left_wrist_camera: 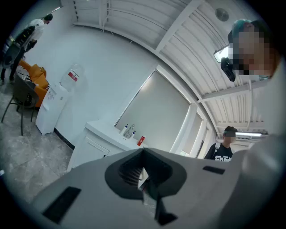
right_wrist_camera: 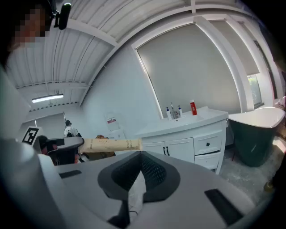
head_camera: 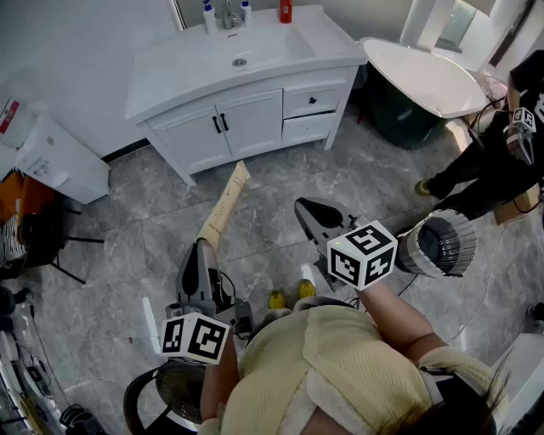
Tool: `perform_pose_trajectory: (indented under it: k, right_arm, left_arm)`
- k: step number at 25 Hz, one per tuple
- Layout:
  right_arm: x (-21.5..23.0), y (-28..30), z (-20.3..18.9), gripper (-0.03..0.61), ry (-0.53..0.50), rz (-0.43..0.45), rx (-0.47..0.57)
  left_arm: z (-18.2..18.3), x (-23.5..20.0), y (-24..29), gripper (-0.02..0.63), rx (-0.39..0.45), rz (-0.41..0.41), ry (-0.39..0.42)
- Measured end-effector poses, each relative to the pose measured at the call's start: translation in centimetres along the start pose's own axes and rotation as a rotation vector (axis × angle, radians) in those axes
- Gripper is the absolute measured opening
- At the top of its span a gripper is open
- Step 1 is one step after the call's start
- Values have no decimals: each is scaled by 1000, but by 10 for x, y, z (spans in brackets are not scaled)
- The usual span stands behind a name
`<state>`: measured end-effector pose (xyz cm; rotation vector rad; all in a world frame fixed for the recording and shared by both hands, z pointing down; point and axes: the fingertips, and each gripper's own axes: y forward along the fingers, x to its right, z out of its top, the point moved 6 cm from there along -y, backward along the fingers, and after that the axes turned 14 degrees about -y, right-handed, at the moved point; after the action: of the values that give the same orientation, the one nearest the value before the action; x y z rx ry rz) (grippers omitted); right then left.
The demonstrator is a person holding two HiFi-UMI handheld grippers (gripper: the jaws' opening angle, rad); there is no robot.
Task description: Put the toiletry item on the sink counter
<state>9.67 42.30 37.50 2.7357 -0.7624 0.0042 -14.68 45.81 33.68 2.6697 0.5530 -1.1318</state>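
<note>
Left tool (head_camera: 204, 248) clamped on the rear end of a long beige tube (head_camera: 225, 204). Tube's long axis points ahead at white sink counter (head_camera: 170, 72), well apart across grey floor (head_camera: 127, 229). Right tool (head_camera: 308, 212) jaws together, empty.

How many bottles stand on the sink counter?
3. A left white bottle and a right white bottle flank the tap; a red bottle stands further right. Others may lie beyond the frame's top.
</note>
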Motion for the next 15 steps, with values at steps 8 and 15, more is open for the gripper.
perform_pose_trajectory:
  k: [8,15]
  right_arm:
    - [6,-5,-2,28,21,-2,18]
    - [11,-2,-6,28,25,16,4]
  left_arm:
    - [-4,4,0,37,12,3,9]
    - [-8,5,3,37,20,18,13]
